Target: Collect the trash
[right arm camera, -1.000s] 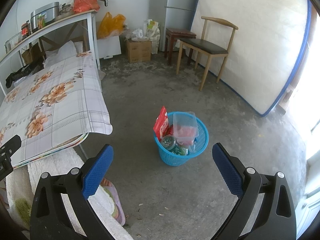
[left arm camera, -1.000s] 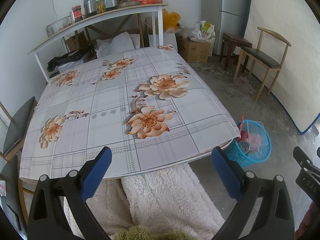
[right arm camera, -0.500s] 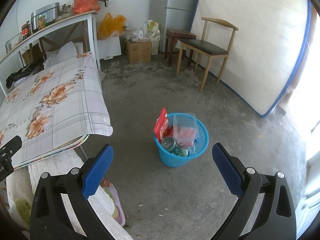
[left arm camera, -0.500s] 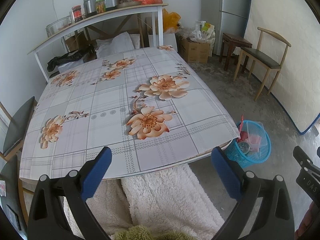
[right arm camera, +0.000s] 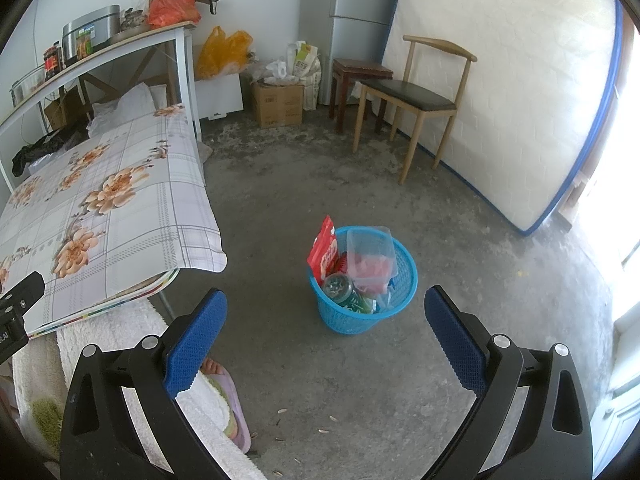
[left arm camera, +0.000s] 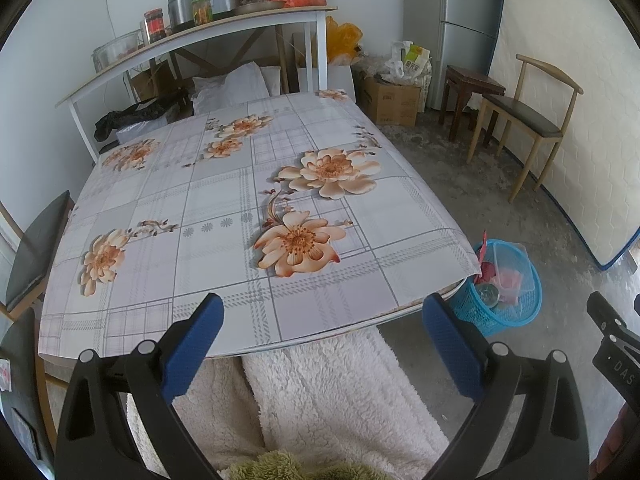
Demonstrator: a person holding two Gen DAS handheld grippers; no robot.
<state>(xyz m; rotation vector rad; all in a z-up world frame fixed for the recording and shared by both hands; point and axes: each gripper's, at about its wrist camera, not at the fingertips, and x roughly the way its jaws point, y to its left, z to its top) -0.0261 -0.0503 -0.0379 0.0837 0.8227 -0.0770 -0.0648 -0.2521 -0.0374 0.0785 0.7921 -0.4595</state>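
A blue plastic basket (right arm camera: 404, 284) stands on the concrete floor right of the table. It holds a red snack packet (right arm camera: 324, 250), a clear plastic box (right arm camera: 370, 258) and a green bottle (right arm camera: 340, 288). The basket also shows in the left wrist view (left arm camera: 528, 304), partly behind the table corner. My right gripper (right arm camera: 326, 336) is open and empty, above and short of the basket. My left gripper (left arm camera: 322, 340) is open and empty over the near edge of the table with the flowered cloth (left arm camera: 224, 208).
A wooden chair (right arm camera: 416, 100), a dark stool (right arm camera: 360, 70) and a cardboard box (right arm camera: 278, 102) stand at the far wall. A mattress (right arm camera: 512, 92) leans on the right wall. A shelf (left arm camera: 192, 44) with jars and a pot stands behind the table. A white fleece (left arm camera: 320, 392) lies below me.
The right wrist view has shifted slightly, so the basket sits a little lower in it. The left gripper has not visibly moved. Both grippers stay open.
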